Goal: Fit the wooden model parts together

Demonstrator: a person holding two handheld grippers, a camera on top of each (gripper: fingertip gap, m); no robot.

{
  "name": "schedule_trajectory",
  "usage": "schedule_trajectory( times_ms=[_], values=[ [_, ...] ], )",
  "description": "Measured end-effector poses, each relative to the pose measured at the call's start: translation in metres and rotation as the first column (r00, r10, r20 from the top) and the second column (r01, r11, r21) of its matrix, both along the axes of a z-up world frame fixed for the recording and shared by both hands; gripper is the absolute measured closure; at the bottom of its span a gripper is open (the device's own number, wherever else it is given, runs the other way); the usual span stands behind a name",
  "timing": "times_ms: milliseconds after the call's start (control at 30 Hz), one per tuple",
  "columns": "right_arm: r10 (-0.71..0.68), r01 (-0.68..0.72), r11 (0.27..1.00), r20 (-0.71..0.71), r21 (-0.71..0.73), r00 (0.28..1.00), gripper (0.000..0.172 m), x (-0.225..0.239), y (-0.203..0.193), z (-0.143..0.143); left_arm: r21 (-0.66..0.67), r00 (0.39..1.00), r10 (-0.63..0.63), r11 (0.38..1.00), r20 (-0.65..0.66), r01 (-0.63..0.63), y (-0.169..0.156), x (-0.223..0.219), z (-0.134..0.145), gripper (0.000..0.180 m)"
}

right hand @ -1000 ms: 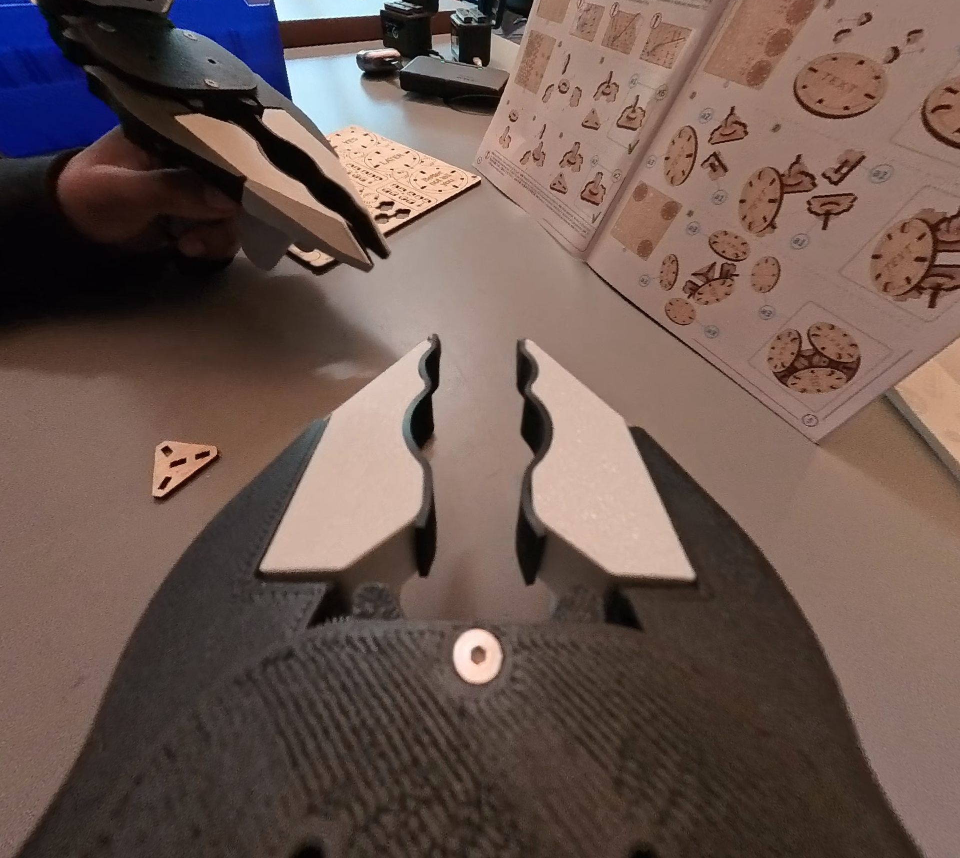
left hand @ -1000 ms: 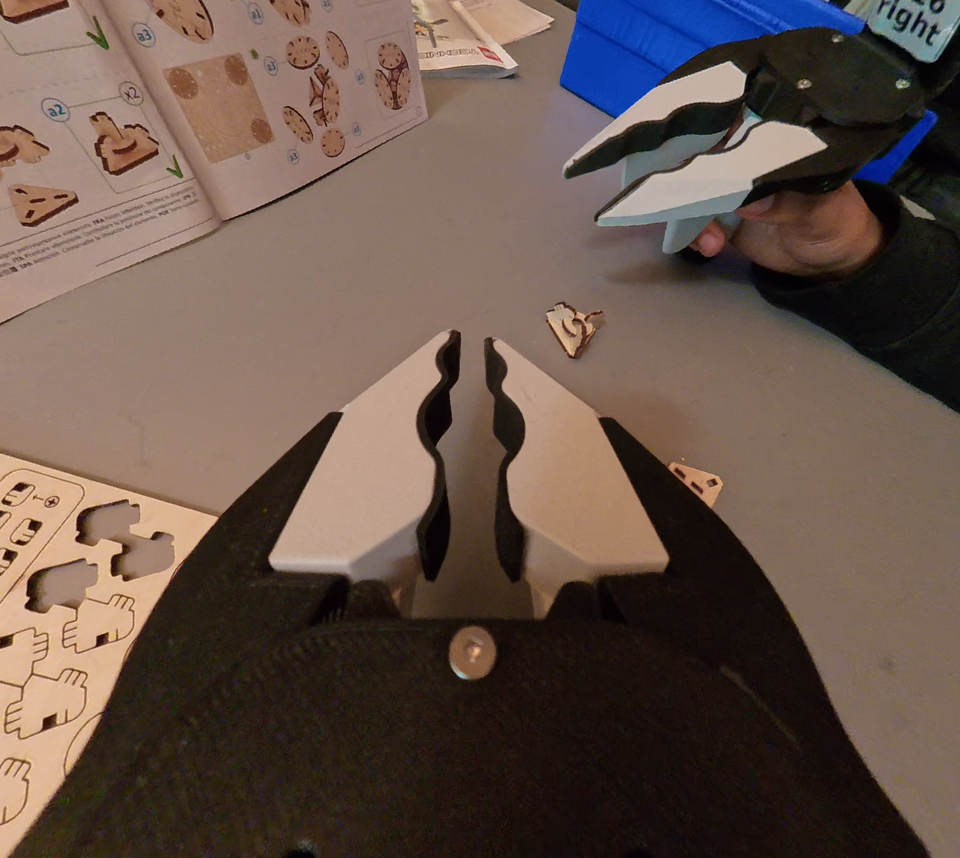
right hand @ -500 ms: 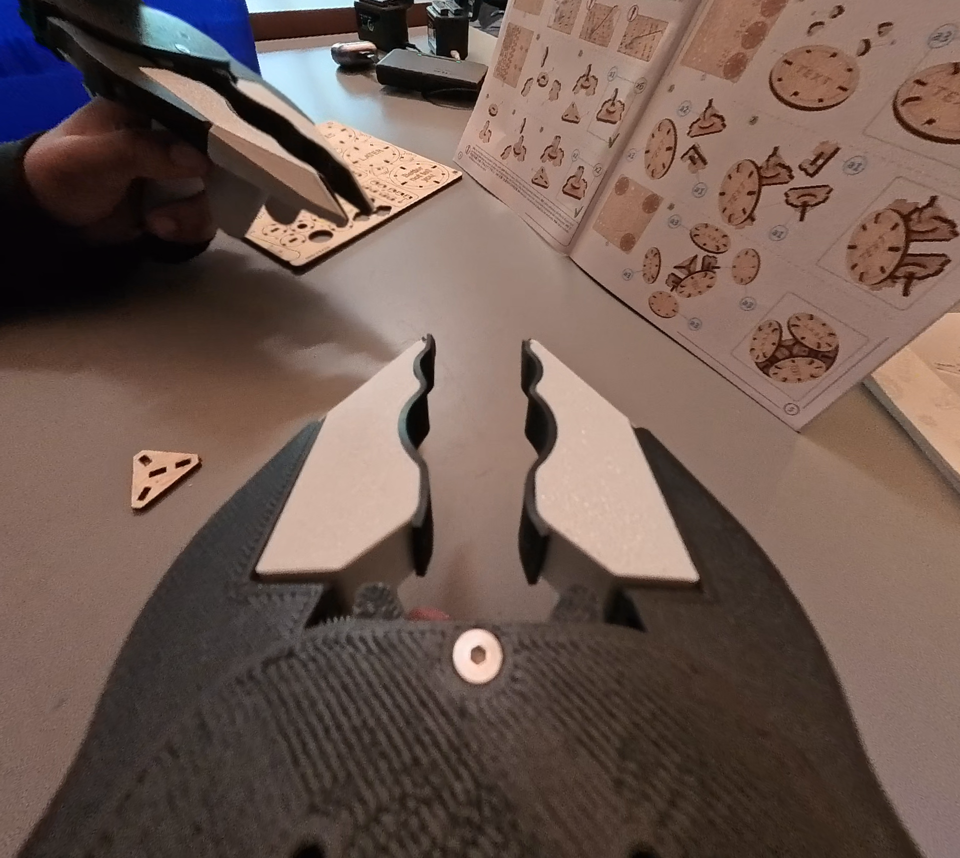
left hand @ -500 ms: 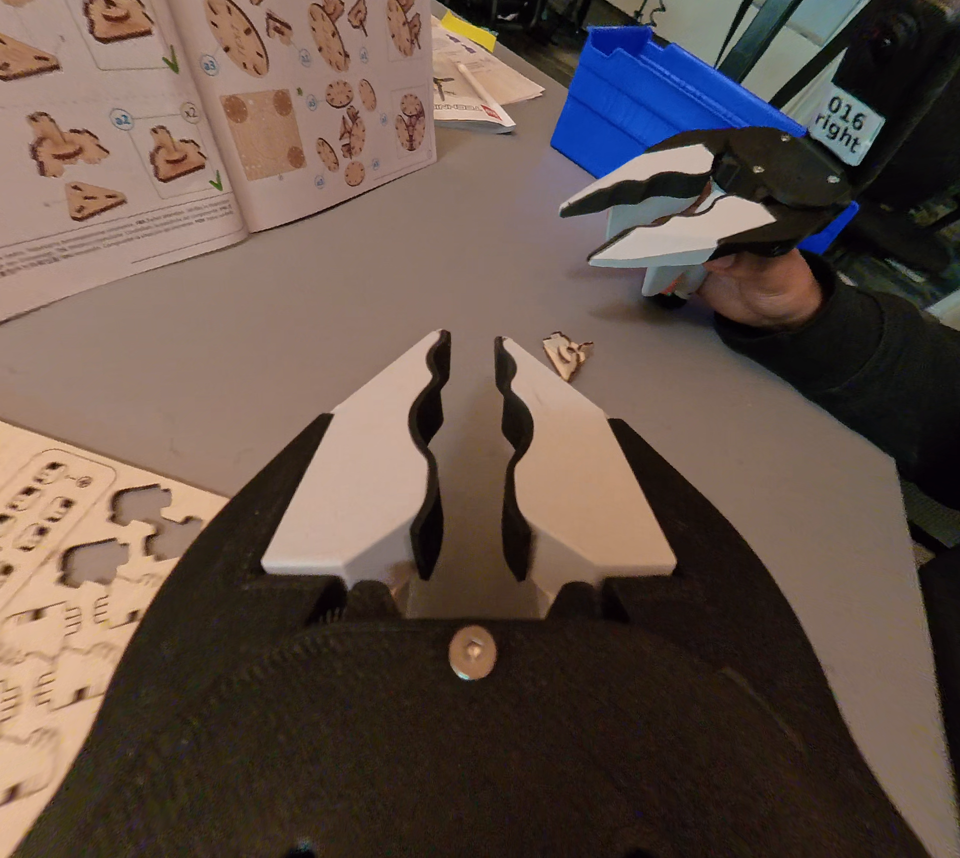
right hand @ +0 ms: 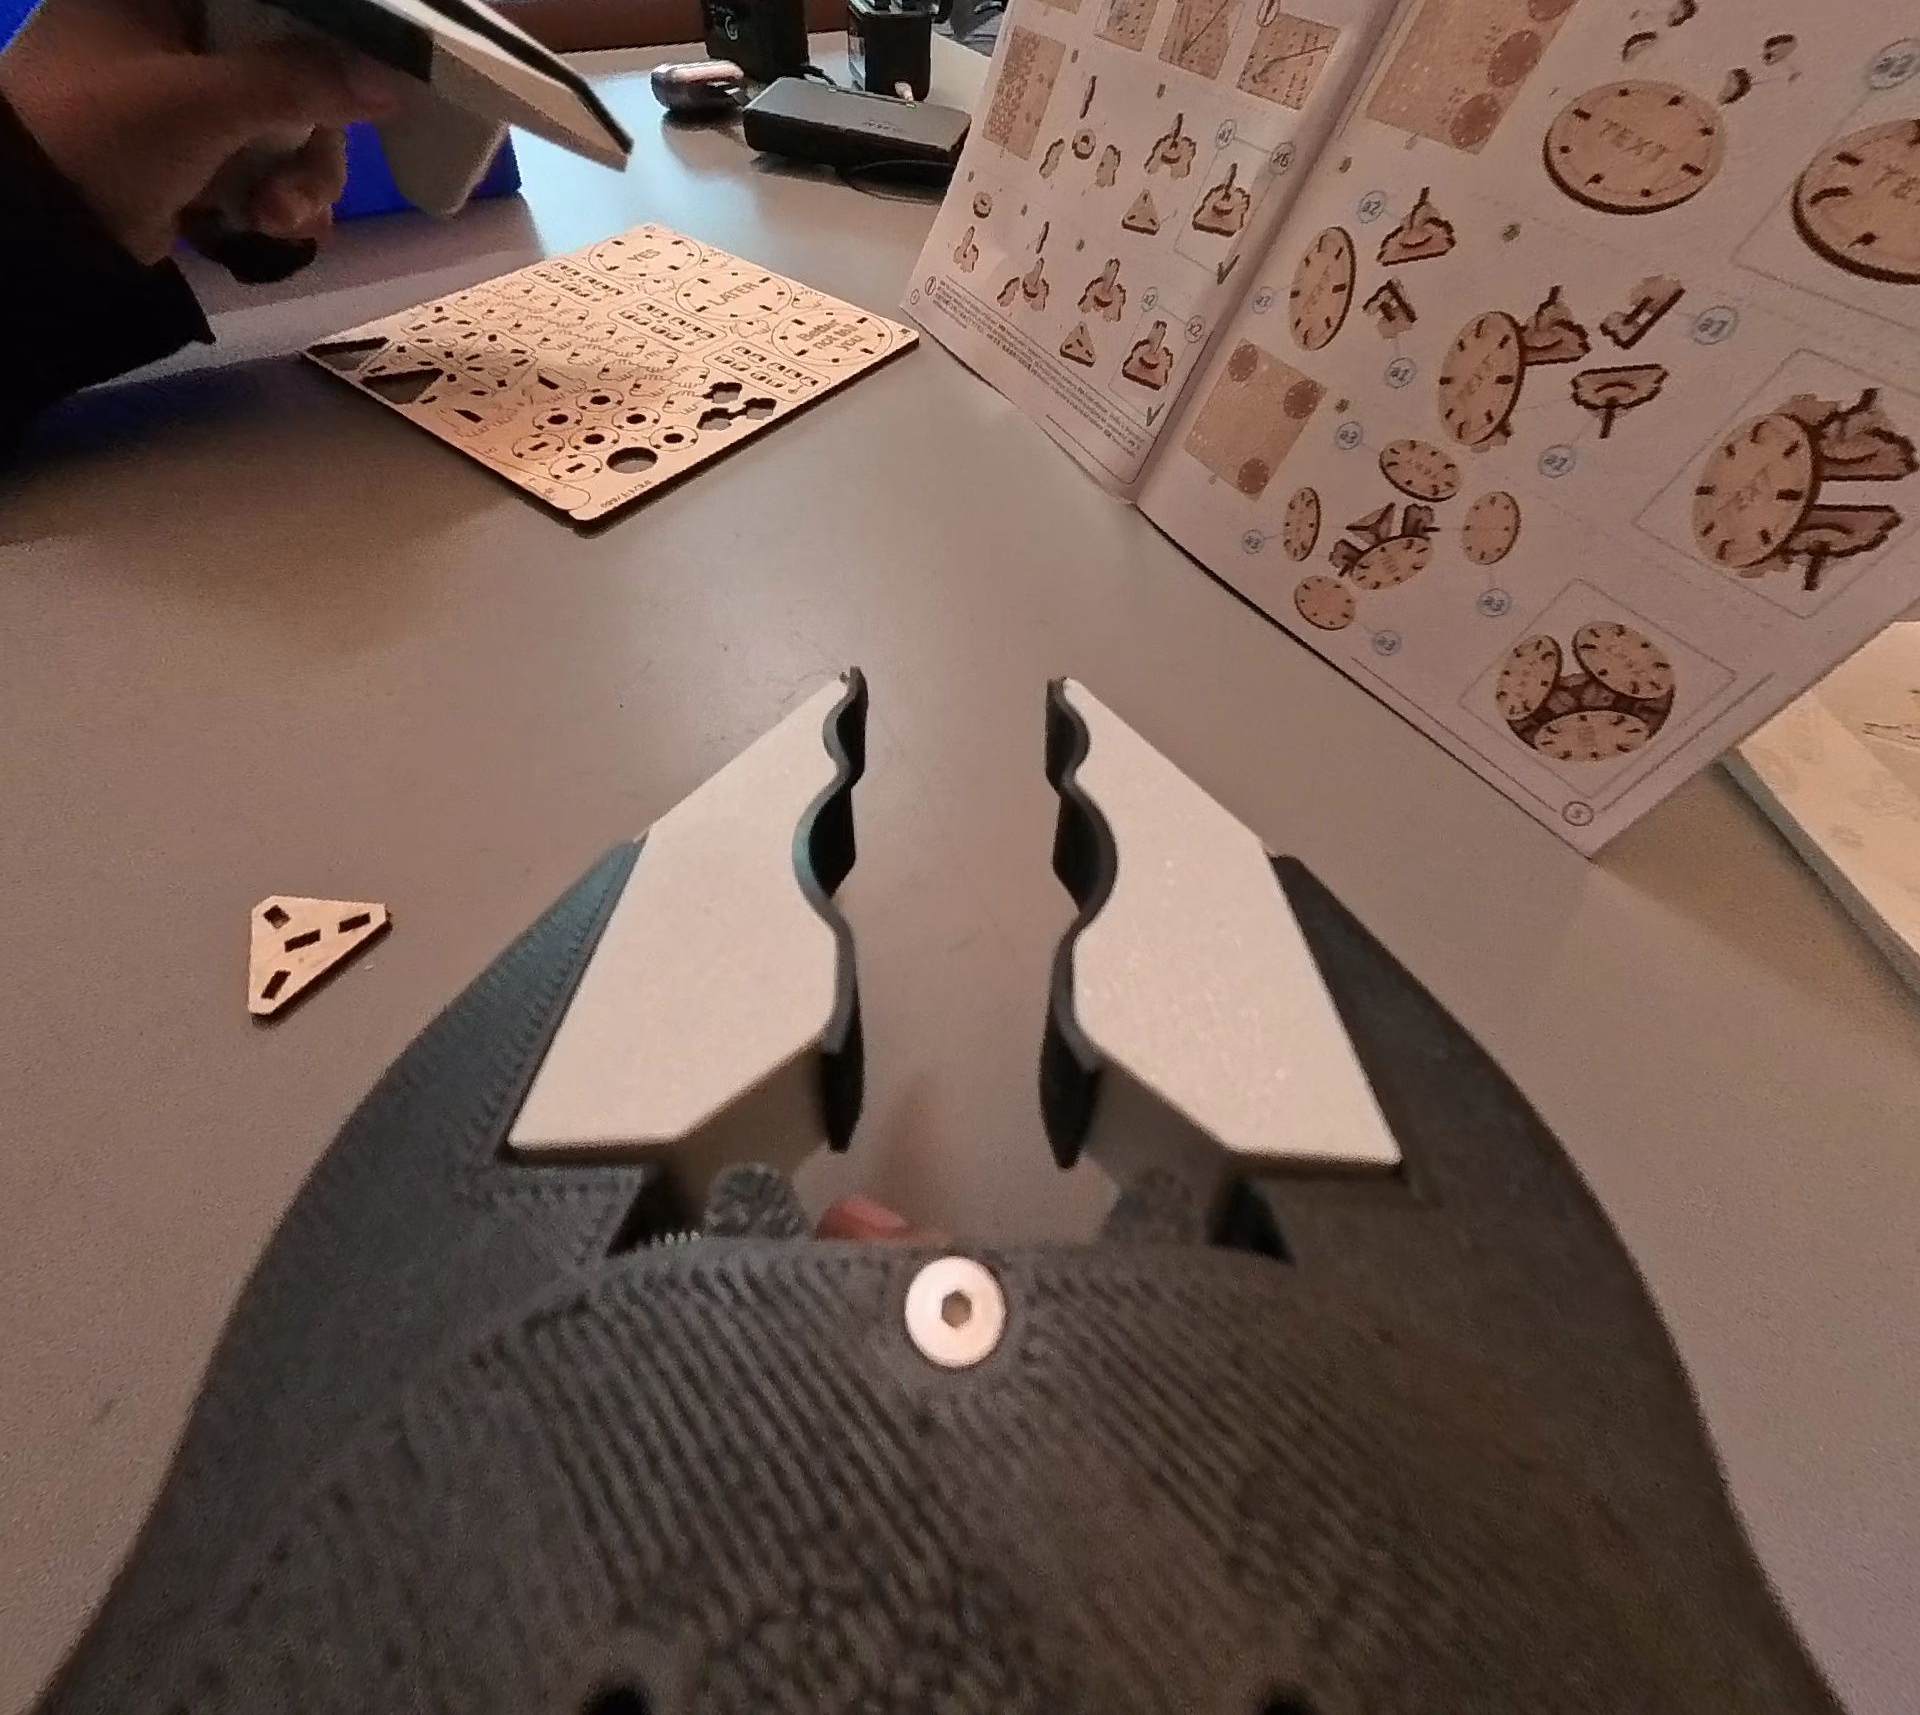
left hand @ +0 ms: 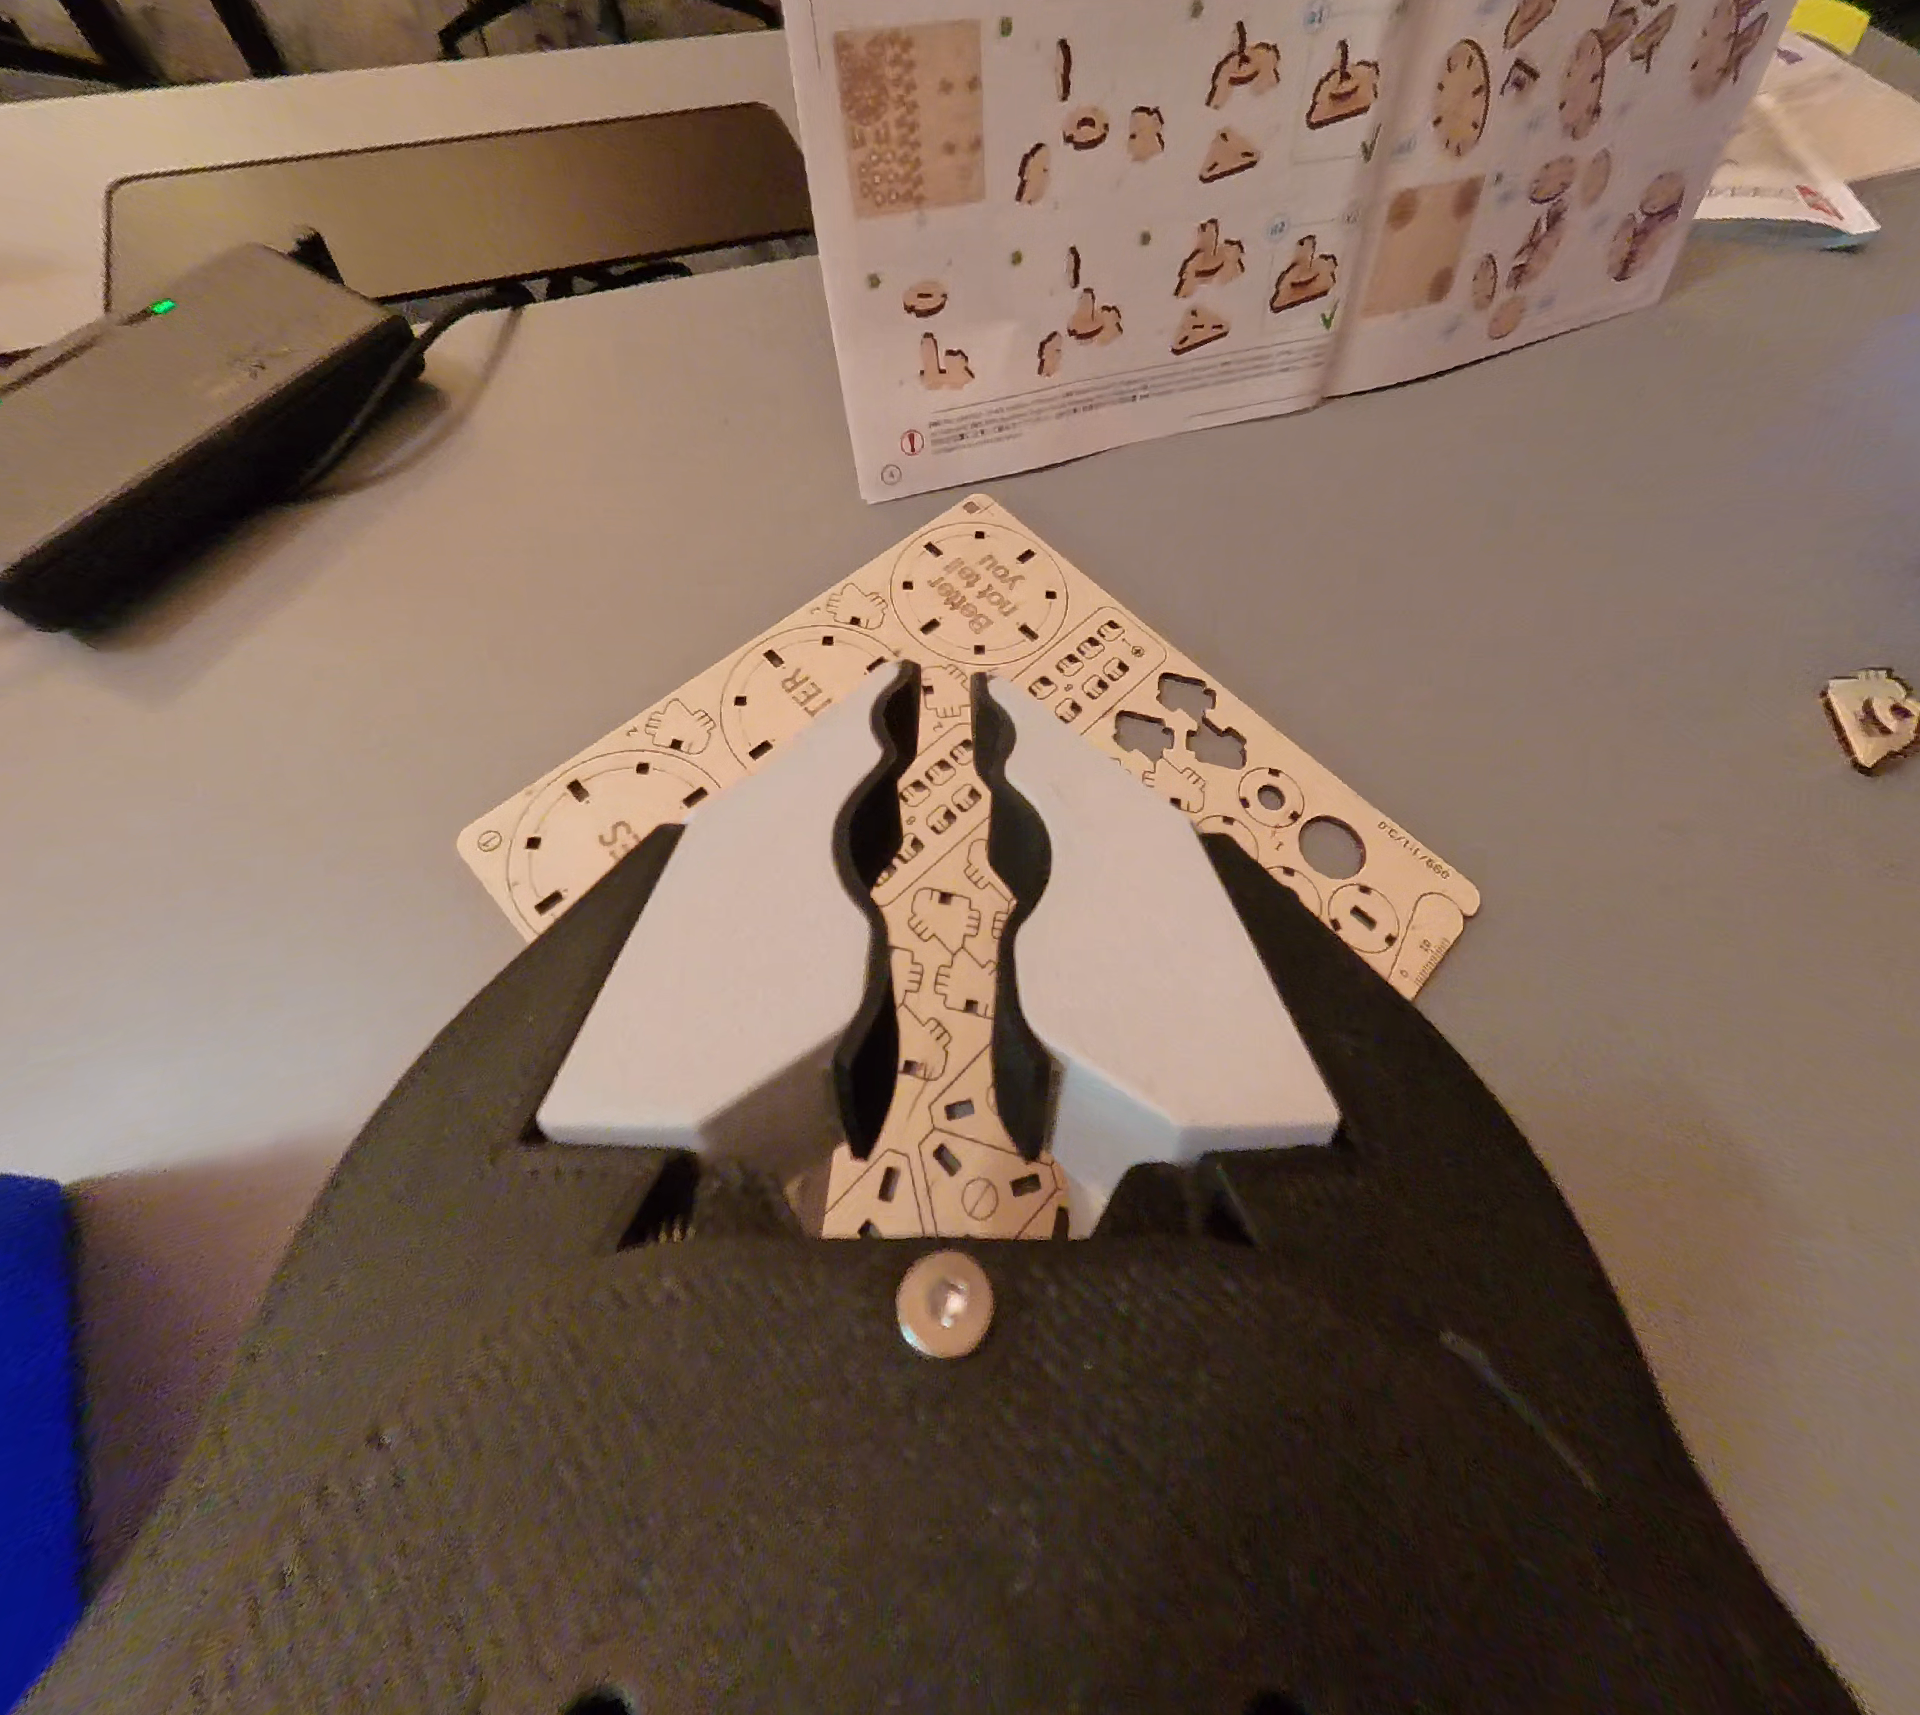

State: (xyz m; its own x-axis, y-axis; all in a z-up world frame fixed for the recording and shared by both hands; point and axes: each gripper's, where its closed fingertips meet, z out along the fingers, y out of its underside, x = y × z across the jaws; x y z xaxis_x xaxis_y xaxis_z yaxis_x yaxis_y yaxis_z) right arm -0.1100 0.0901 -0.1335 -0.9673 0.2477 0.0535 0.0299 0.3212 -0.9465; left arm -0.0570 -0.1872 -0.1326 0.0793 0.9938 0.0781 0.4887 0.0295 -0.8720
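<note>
Above the laser-cut plywood parts sheet (left hand: 966, 595) on the desk (right hand: 935, 543), left claw (left hand: 945, 678) hovers, narrowly parted, empty. Right claw (right hand: 954, 689) released over bare desk; loose triangular plywood piece (right hand: 312, 943) lies to its left, open instruction booklet (right hand: 1455, 315) beyond.

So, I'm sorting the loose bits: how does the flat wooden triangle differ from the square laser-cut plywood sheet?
The wooden triangle is small, three-cornered and a single loose piece; the plywood sheet is far larger, square and still carries many uncut parts, with some gaps. Both are pale wood lying flat on the grey table.
</note>
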Motion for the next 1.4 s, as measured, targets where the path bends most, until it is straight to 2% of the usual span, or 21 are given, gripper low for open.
schedule_trajectory(
  times_ms=[333, 533, 700, 967, 1067, 1200, 1300, 1400],
  values=[
    [0.002, -0.002, 1.0, -0.011, 0.012, 1.0, 0.138, 0.001, -0.001, -0.001, -0.023, 0.998, 0.044, 0.999, 0.042, -0.043, -0.007, -0.001, -0.01, 0.178],
    [0.002, -0.002, 1.0, -0.006, 0.011, 1.0, 0.138, 0.001, -0.001, -0.001, 0.016, 0.994, -0.012, 1.0, 0.109, 0.01, 0.004, 0.0, -0.023, 0.171],
    [0.005, -0.005, 1.0, -0.009, 0.016, 1.0, 0.138, 0.001, -0.001, -0.002, 0.051, 0.983, -0.071, 0.997, 0.171, 0.063, 0.018, 0.0, -0.035, 0.156],
    [0.007, -0.007, 1.0, -0.012, 0.025, 1.0, 0.138, 0.002, -0.002, -0.003, 0.055, 0.96, -0.117, 0.993, 0.253, 0.106, 0.031, 0.002, -0.051, 0.151],
    [0.005, -0.005, 1.0, -0.005, 0.022, 1.0, 0.138, 0.001, -0.001, -0.003, 0.013, 0.952, -0.113, 0.993, 0.286, 0.114, 0.035, 0.002, -0.058, 0.15],
    [0.003, -0.003, 1.0, 0.006, 0.014, 1.0, 0.138, 0.0, -0.001, -0.002, -0.033, 0.939, -0.127, 0.989, 0.32, 0.146, 0.044, 0.003, -0.064, 0.158],
    [0.002, -0.003, 1.0, 0.009, 0.015, 1.0, 0.137, 0.0, -0.001, -0.002, -0.013, 0.932, -0.148, 0.987, 0.332, 0.162, 0.051, 0.006, -0.064, 0.16],
    [0.003, -0.003, 1.0, 0.006, 0.021, 1.0, 0.137, 0.0, -0.001, -0.003, 0.046, 0.915, -0.182, 0.983, 0.361, 0.177, 0.059, 0.012, -0.065, 0.17]
  ],
)
